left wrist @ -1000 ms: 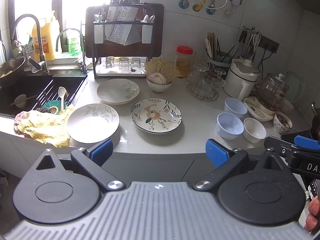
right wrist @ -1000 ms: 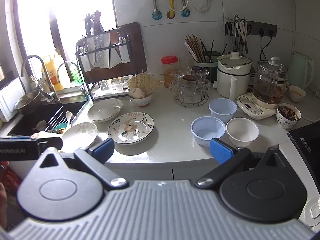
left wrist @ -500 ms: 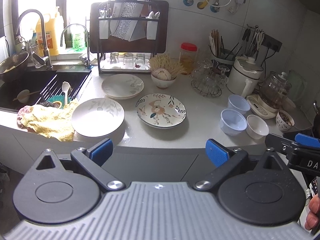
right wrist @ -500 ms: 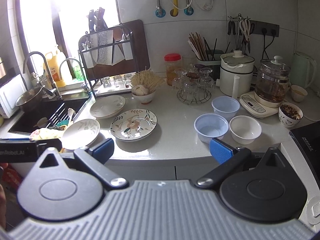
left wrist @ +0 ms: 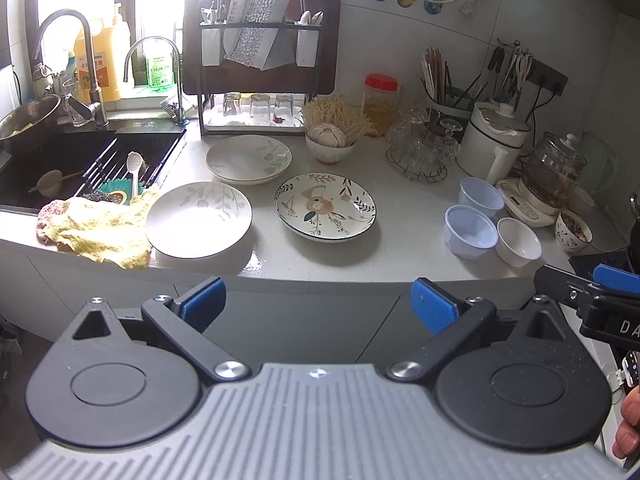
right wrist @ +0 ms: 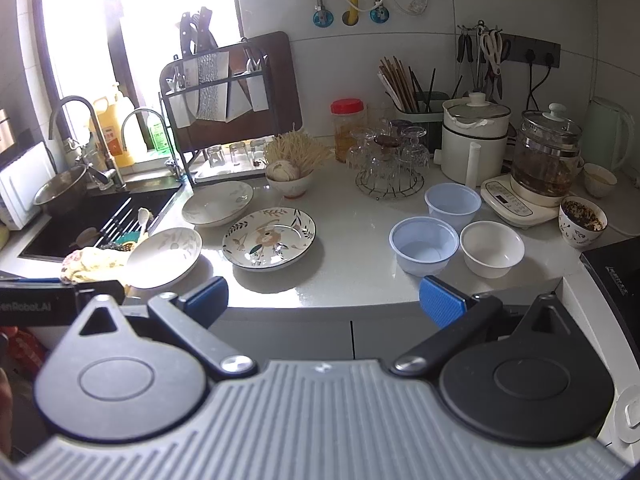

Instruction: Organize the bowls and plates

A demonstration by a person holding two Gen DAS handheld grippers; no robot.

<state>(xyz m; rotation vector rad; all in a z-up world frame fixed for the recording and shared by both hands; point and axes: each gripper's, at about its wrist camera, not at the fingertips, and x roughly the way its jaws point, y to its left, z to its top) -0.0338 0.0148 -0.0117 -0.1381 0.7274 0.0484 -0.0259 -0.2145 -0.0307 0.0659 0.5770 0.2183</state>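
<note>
Left wrist view: left gripper (left wrist: 316,300) hung short of the counter edge w/ jaws wide apart, empty. Three shallow glazed plates lay separate: pale leaf plate (left wrist: 199,219) touching a yellow cloth (left wrist: 100,228), floral plate (left wrist: 325,205), rear plate (left wrist: 248,159).

Right wrist view: right gripper (right wrist: 324,296) also spread, empty. Two translucent plastic bowls (right wrist: 424,244) and a white ceramic bowl (right wrist: 492,249) sat clustered. Prob. approach stage; next calls for reaching in and pinching a thin rim.

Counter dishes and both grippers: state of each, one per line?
Left gripper: open, empty.
Right gripper: open, empty.
Floral plate: flat, empty, unstacked.
Two pale leaf plates: apart, empty.
Two blue plastic bowls: upright, empty.
White bowl: upright, empty.
</note>
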